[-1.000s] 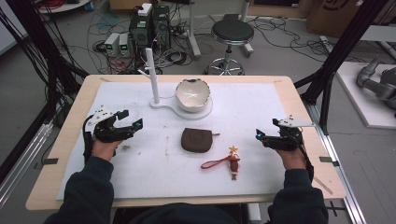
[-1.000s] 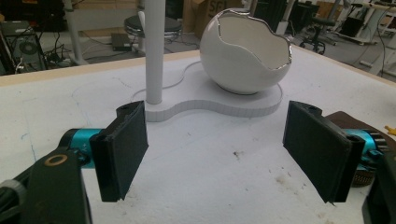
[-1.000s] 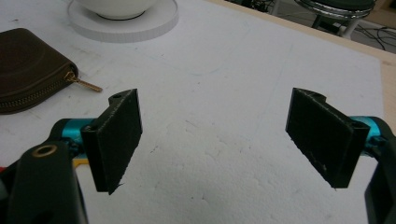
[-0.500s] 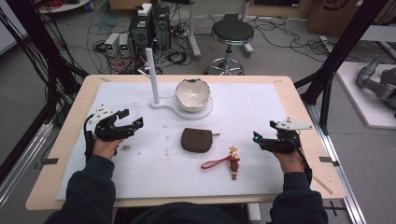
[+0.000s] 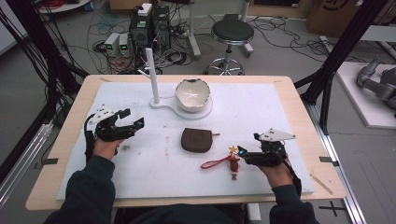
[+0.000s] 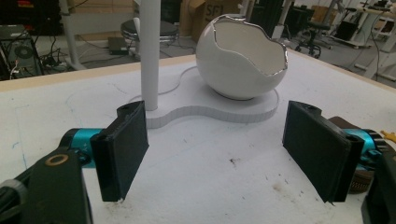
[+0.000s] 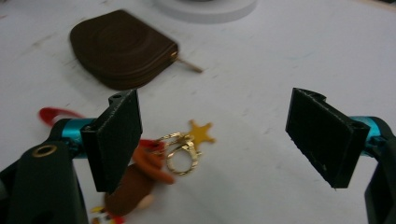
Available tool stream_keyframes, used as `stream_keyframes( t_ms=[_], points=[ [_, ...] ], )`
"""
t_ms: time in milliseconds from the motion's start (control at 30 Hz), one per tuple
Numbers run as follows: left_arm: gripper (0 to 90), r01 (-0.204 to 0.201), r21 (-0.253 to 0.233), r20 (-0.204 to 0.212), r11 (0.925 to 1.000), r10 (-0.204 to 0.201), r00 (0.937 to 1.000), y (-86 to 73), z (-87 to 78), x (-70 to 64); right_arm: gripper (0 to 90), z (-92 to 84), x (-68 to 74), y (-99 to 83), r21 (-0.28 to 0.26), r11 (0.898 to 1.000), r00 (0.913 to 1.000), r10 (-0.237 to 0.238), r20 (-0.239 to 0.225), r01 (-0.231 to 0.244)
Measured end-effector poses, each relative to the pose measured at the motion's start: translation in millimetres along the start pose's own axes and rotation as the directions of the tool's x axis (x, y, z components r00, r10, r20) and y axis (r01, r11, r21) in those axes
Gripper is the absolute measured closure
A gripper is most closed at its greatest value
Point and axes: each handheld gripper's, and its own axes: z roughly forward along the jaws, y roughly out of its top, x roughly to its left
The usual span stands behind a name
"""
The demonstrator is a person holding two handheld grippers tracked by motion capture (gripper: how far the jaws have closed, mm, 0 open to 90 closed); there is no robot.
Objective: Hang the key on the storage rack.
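Nothing seems done yet: we hold both the left gripper (image 5: 133,119) and the right gripper (image 7: 219,144) spread wide and empty. The keychain (image 5: 229,162) and brown pouch (image 5: 196,139) lie untouched on the desk (image 5: 280,112), the right fingers (image 7: 117,137) nearing the keychain.

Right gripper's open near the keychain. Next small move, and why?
Probably ease the right gripper forward and down until its jaws straddle the keychain, then close. The jaws stand wide open, and the gold ring and star lie on the mat just ahead between them, with the figure close beside the left jaw. The brown pouch lies apart.
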Motion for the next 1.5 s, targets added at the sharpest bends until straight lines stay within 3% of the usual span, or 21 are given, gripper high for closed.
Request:
stream_keyframes(
  t_ms=[67, 233, 367, 400, 433, 500, 533, 600, 667, 733, 933, 1000, 1100, 1133, 1167, 1200, 1233, 1300, 1367, 1400, 1500],
  points=[
    [22.3, 0.0, 0.0, 0.0, 1.0, 0.0, 1.0, 0.0, -0.1, 0.2, 18.7, 7.9, 15.7, -1.0, 0.072, 0.997, 0.9992, -0.023, -0.034, 0.025],
    [22.3, 0.001, 0.005, -0.005, 1.0, -0.001, 1.0, -0.4, 0.7, 0.3, 18.7, 25.0, 30.9, -9.5, 0.145, 0.989, 0.9958, -0.023, -0.089, 0.036],
    [22.3, 0.002, 0.011, -0.003, 0.9999, -0.001, 1.0, -0.6, 1.1, 0.4, 18.7, 38.6, 39.9, -16.1, 0.219, 0.973, 0.9946, -0.048, -0.092, 0.067],
    [22.3, 0.002, 0.012, -0.004, 0.9999, -0.002, 1.0, -0.6, 1.0, 0.5, 21.5, 38.9, 41.7, -17.3, 0.243, 0.966, 0.9956, -0.071, -0.062, 0.084],
    [22.3, 0.006, 0.011, -0.006, 0.9999, -0.006, 1.0, -0.7, 0.9, 0.4, 21.5, 38.9, 41.7, -17.3, 0.243, 0.966, 0.9956, -0.071, -0.062, 0.084],
    [22.3, 0.007, 0.009, -0.006, 0.9999, -0.007, 1.0, -0.7, 0.8, 0.8, 30.1, 37.6, 38.7, -18.9, 0.267, 0.96, 0.9958, -0.086, -0.03, 0.091],
    [22.3, 0.007, 0.011, -0.008, 0.9999, -0.006, 0.9999, -0.7, 0.7, 1.0, 28.5, 36.0, 33.2, -20.0, 0.279, 0.959, 0.9981, -0.062, 0.005, 0.058],
    [22.3, 0.009, 0.013, -0.008, 0.9999, -0.009, 0.9999, -0.8, 0.5, 1.1, 28.9, 35.2, 30.6, -20.1, 0.28, 0.959, 0.9982, -0.053, 0.026, 0.044],
    [22.3, 0.009, 0.015, -0.01, 0.9998, -0.009, 0.9999, -0.7, 0.1, 1.5, 33.7, 32.5, 23.0, -20.2, 0.289, 0.957, 0.9948, -0.045, 0.092, 0.017],
    [22.3, 0.012, 0.014, -0.013, 0.9998, -0.012, 0.9998, -0.8, -0.4, 2.1, 34.0, 31.5, 20.5, -20.3, 0.291, 0.957, 0.9935, -0.044, 0.105, 0.012],
    [22.3, 0.012, 0.019, -0.017, 0.9997, -0.012, 0.9998, -0.9, -1.0, 3.5, 47.3, 30.2, 7.3, -22.5, 0.291, 0.957, 0.9998, -0.009, 0.019, 0.003],
    [22.3, 0.017, 0.018, -0.02, 0.9997, -0.016, 0.9997, -1.1, -1.0, 3.8, 48.2, 30.4, 1.9, -22.2, 0.286, 0.958, 0.999, -0.019, -0.039, 0.03],
    [22.3, 0.018, 0.021, -0.021, 0.9996, -0.017, 0.9996, -1.2, -1.2, 4.9, 48.4, 31.3, -0.8, -20.8, 0.258, 0.965, 0.9968, -0.03, -0.073, 0.048],
    [22.4, 0.018, 0.021, -0.021, 0.9996, -0.018, 0.9996, -1.3, -1.3, 5.1, 48.5, 30.6, -2.1, -15.9, 0.202, 0.977, 0.9946, -0.047, -0.092, 0.065],
    [22.4, 0.019, 0.019, -0.02, 0.9996, -0.019, 0.9996, -1.3, -1.6, 5.1, 48.5, 30.6, -2.1, -15.9, 0.202, 0.977, 0.9946, -0.047, -0.092, 0.065],
    [22.6, 0.021, 0.02, -0.023, 0.9996, -0.02, 0.9995, -1.6, -2.1, 5.4, 48.6, 29.5, -2.6, -9.5, 0.141, 0.987, 0.9921, -0.059, -0.111, 0.074],
    [22.7, 0.021, 0.02, -0.023, 0.9996, -0.02, 0.9995, -1.6, -2.1, 5.4, 48.6, 29.5, -2.6, -9.5, 0.141, 0.987, 0.9921, -0.059, -0.111, 0.074],
    [22.7, 0.024, 0.02, -0.025, 0.9995, -0.024, 0.9994, -2.4, -2.0, 5.7, 48.7, 28.9, -3.6, 3.0, 0.049, 0.994, 0.9873, -0.089, -0.132, 0.096],
    [22.7, 0.023, 0.023, -0.028, 0.9995, -0.022, 0.9994, -2.9, -1.9, 5.9, 48.7, 28.3, -3.4, 8.0, 0.019, 0.995, 0.9857, -0.099, -0.136, 0.103],
    [22.8, 0.023, 0.023, -0.028, 0.9995, -0.023, 0.9994, -3.1, -1.9, 5.6, 48.7, 26.5, -1.1, 18.4, -0.036, 0.992, 0.9821, -0.124, -0.141, 0.121],
    [22.9, 0.025, 0.024, -0.028, 0.9994, -0.025, 0.9993, -3.1, -2.3, 5.9, 48.6, 27.0, 0.7, 29.5, -0.074, 0.986, 0.9776, -0.156, -0.141, 0.146]
  ],
)
